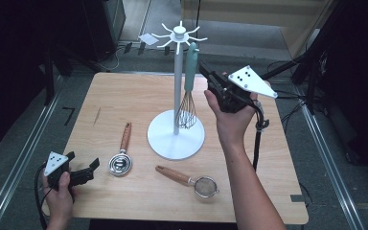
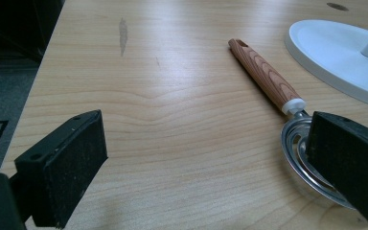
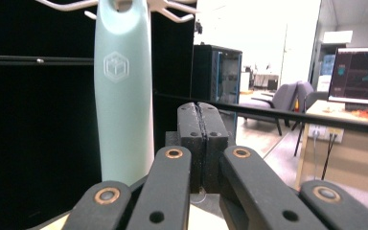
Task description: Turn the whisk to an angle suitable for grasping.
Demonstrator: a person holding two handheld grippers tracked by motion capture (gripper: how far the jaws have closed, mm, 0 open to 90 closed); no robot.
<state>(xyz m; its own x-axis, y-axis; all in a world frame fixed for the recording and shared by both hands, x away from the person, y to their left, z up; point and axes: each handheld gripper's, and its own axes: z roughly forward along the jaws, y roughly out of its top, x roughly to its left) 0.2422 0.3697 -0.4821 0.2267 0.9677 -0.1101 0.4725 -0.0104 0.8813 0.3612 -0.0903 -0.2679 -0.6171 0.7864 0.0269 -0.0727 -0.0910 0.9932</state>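
Hanging from a hook of the white stand [image 1: 176, 125], I see the whisk [image 1: 188, 108], its pale teal handle up and wire loops down by the pole. My right gripper [image 1: 210, 76] sits just beside that handle, jaws pressed together on nothing. My left gripper [image 1: 95, 166] rests low with jaws spread, near a wooden-handled coil tool [image 1: 120, 162], possibly a small whisk. A wooden-handled strainer [image 1: 206, 186] lies on the light wood tabletop [image 1: 124, 96]. Beyond it lie dark racks and grey floor.

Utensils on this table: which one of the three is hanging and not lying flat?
The whisk with the pale green handle: it hangs from the white stand. The two wooden-handled ones, the coil whisk and the strainer, lie on the table.
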